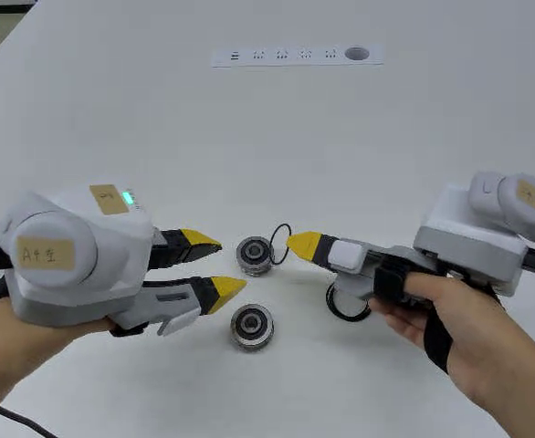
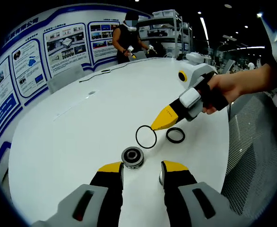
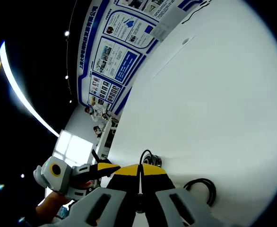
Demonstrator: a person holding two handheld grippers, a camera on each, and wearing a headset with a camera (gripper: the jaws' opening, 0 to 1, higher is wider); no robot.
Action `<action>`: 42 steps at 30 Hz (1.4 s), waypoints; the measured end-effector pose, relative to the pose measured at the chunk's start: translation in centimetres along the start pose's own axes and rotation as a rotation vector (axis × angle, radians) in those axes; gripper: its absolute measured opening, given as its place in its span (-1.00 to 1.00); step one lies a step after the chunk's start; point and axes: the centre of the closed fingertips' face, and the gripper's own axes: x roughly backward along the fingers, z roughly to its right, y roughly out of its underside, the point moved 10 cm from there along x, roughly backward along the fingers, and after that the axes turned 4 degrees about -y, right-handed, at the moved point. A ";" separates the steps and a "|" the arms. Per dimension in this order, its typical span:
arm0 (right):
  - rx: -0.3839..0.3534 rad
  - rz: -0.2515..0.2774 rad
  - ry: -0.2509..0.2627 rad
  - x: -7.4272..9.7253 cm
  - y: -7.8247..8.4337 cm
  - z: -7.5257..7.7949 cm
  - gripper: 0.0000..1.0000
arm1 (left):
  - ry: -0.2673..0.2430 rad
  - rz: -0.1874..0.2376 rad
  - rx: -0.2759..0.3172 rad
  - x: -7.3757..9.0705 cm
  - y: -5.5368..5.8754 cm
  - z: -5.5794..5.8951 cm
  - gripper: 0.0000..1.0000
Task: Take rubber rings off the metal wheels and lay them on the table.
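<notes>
1. Room: the white counter (image 1: 386, 164) is broad. Everything is bunched near the person, with bare surface to the far side. A power strip (image 1: 295, 55) lies well apart at the far side. In the left gripper view the counter's edge runs just right of the work.
2. Far wheel (image 1: 254, 255) and near wheel (image 1: 251, 326) lie close together between the two grippers. The far one also shows in the left gripper view (image 2: 132, 157).
3. Both wheels lie flat with the bore facing up, so the axis is vertical. Each is bright metal with a dark centre.
4. Left gripper (image 1: 220, 265): jaws well apart and holding nothing, yellow tips pointing right. The tips are just left of the wheels, not touching them. In its own view (image 2: 143, 168) the far wheel sits just ahead of the gap, and the right jaw hides most of the near wheel.
5. Right gripper (image 1: 297, 243): jaws pressed together, tip pointing left at the far wheel. Its own view (image 3: 139, 169) shows no gap between the tips.
6. Thin rubber ring (image 1: 280, 243): a black loop pinched by its edge at the right gripper's tip. It stands up off the counter, just right of the far wheel. It reads as a full circle in the left gripper view (image 2: 146, 136).
7. Thick rubber ring (image 1: 340, 313): black, lying flat on the counter under the right gripper. It is apart from both wheels (image 2: 175, 135).
</notes>
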 end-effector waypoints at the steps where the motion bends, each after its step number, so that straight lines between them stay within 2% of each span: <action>1: -0.009 0.006 0.006 0.4 0.2 0.2 -0.96 | -0.002 0.016 0.004 0.2 -0.1 0.2 -0.28; 4: -0.026 0.015 0.021 1.4 0.6 0.5 -0.96 | -0.004 0.036 0.012 0.7 -0.1 0.5 -0.15; 8: -0.047 0.026 0.038 2.6 1.2 0.9 -0.96 | -0.013 0.042 0.020 1.2 0.1 0.9 -0.09; 21: -0.099 0.067 0.089 5.6 1.9 2.3 -0.96 | -0.044 0.050 0.048 2.1 0.7 1.4 -0.07; 30: -0.113 0.074 0.123 6.3 2.2 2.6 -0.96 | -0.056 0.047 0.053 2.4 0.7 1.5 -0.08; 36: -0.130 0.077 0.170 6.6 2.6 3.3 -0.96 | -0.055 0.050 0.046 2.4 0.4 1.5 -0.08; 42: -0.135 0.076 0.195 6.7 2.7 3.5 -0.91 | -0.051 0.047 0.044 2.4 0.4 1.5 -0.08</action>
